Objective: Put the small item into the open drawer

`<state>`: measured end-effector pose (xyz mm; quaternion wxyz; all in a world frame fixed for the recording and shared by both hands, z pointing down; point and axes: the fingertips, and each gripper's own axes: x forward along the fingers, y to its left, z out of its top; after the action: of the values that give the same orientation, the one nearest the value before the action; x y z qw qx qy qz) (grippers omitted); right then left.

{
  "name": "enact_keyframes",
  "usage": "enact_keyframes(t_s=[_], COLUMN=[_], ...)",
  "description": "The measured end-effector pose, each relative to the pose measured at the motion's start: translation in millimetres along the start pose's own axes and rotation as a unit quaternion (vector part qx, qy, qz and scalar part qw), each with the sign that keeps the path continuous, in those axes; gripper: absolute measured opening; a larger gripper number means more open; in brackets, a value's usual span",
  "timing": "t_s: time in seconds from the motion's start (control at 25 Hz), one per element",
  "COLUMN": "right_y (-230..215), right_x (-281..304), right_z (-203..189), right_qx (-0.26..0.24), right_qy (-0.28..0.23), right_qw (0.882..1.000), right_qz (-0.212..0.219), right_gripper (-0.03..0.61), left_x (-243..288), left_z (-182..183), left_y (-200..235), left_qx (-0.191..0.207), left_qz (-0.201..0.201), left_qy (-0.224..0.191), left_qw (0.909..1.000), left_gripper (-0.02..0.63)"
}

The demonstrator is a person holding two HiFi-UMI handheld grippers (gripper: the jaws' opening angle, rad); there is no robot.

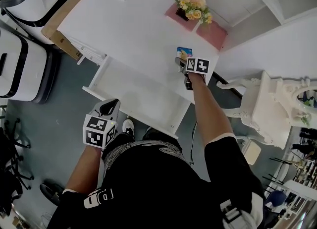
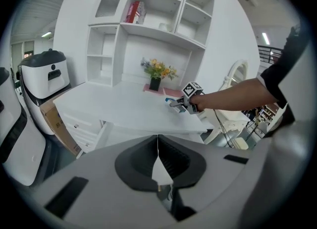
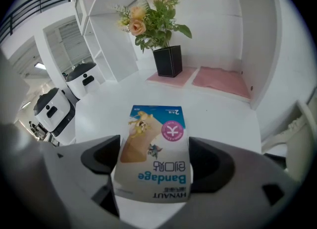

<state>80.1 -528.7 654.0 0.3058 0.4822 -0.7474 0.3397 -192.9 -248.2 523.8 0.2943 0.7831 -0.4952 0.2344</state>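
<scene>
A small blue and white bandage box (image 3: 156, 148) lies flat on the white desk (image 1: 133, 34), near its right end. My right gripper (image 3: 154, 159) is shut on it, one jaw against each long side. In the head view the box (image 1: 184, 52) sticks out ahead of the right gripper (image 1: 182, 62). The open drawer (image 1: 130, 116) juts out below the desk front, its white inside showing nothing. My left gripper (image 1: 110, 106) hangs by the person's waist, in front of the drawer, shut and holding nothing (image 2: 157, 159). The left gripper view also catches the right gripper (image 2: 174, 103) on the desk.
A black pot of flowers (image 1: 193, 2) and two pink mats (image 1: 213, 33) sit behind the box. White shelves (image 2: 148, 20) rise at the desk's back. A white chair (image 1: 262, 104) stands at the right. White machines (image 1: 25, 69) and a cardboard box (image 1: 62, 25) stand to the left.
</scene>
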Motion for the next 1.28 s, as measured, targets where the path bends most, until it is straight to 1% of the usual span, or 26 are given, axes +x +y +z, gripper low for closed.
enact_keyframes(t_s=[0.32,0.52,0.68,0.88,1.0,1.16,1.28], right_y=[1.0,10.1,21.8,36.9,47.1,63.1,75.0], right_x=[-35.3,-59.4,-78.4,-100.0,-110.5,-120.5,-123.4], right_z=[-2.3,-12.1,-23.1,-45.8,-64.6,-97.1,-122.4], right_qx=[0.036,0.075,0.084,0.091,0.079,0.029,0.007], right_qy=[-0.034,-0.058,-0.08,-0.098,-0.099,-0.088,-0.071], right_qw=[0.999,0.995,0.991,0.988,0.988,0.992,0.994], right_qz=[0.015,0.043,0.066,0.078,0.083,0.081,0.082], right_gripper=[0.425,0.426,0.426,0.426,0.426,0.426,0.426], left_x=[9.0,14.1,20.5,26.5,30.6,35.2,40.1], left_z=[11.0,18.0,17.4,8.6,3.6,-5.2,-9.7], left_y=[-5.8,-10.1,-15.0,-17.7,-20.0,-26.8,-33.4], left_qx=[0.017,0.025,0.035,0.045,0.051,0.062,0.07], left_qz=[-0.023,-0.039,-0.048,-0.059,-0.066,-0.077,-0.086], left_qy=[-0.006,-0.012,-0.007,0.005,0.013,0.024,0.031], left_qw=[0.9996,0.9989,0.9982,0.9972,0.9964,0.9948,0.9934], left_gripper=[0.015,0.015,0.015,0.015,0.015,0.015,0.015])
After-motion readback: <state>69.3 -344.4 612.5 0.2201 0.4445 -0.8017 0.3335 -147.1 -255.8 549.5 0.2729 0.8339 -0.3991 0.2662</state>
